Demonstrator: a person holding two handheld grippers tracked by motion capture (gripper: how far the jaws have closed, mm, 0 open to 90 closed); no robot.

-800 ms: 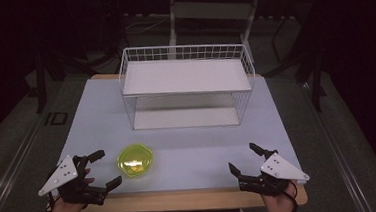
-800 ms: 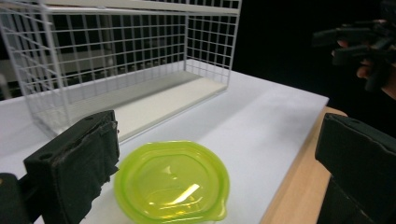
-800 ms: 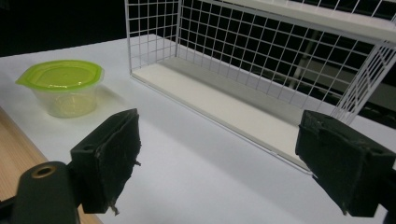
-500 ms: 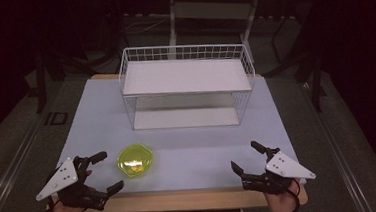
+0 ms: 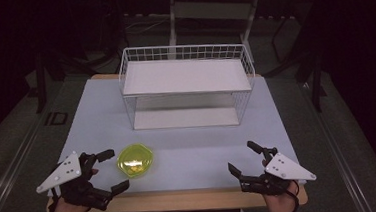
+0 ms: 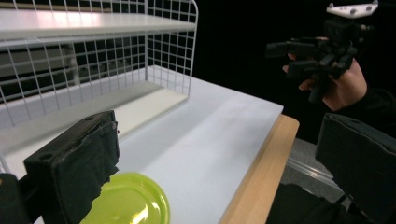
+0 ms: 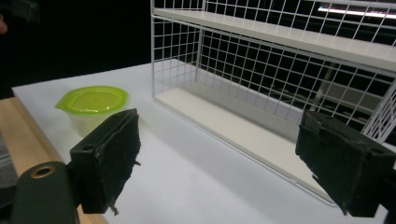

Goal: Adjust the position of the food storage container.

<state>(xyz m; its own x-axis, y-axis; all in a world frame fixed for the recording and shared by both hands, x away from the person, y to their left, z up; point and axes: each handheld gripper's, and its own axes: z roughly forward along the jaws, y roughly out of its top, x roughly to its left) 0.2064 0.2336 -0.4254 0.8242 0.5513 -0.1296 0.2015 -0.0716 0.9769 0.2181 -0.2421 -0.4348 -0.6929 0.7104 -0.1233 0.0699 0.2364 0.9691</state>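
Container: a small clear tub with a yellow-green lid stood on the table near its front edge, left of centre, in front of the wire rack and well apart from it.
Container against left gripper: the tub sat just beside the left gripper, a little ahead of the gap between its fingers, not touched; in the left gripper view the lid showed low down beside the near finger.
Container against right gripper: well apart from the right gripper; in the right gripper view it stood beyond the left-hand finger.
Left fingers: spread wide, nothing between them.
Right fingers: spread wide, nothing between them.
Writing: the letters "ID" read on the floor left of the table; none legible on the tub.
Left hand pose: low over the front left corner of the table, gripper pointing rightward and inward, grey plate uppermost.
Right hand pose: low at the front right edge, gripper pointing leftward and away, grey plate uppermost; seen in the left gripper view raised beyond the table edge.
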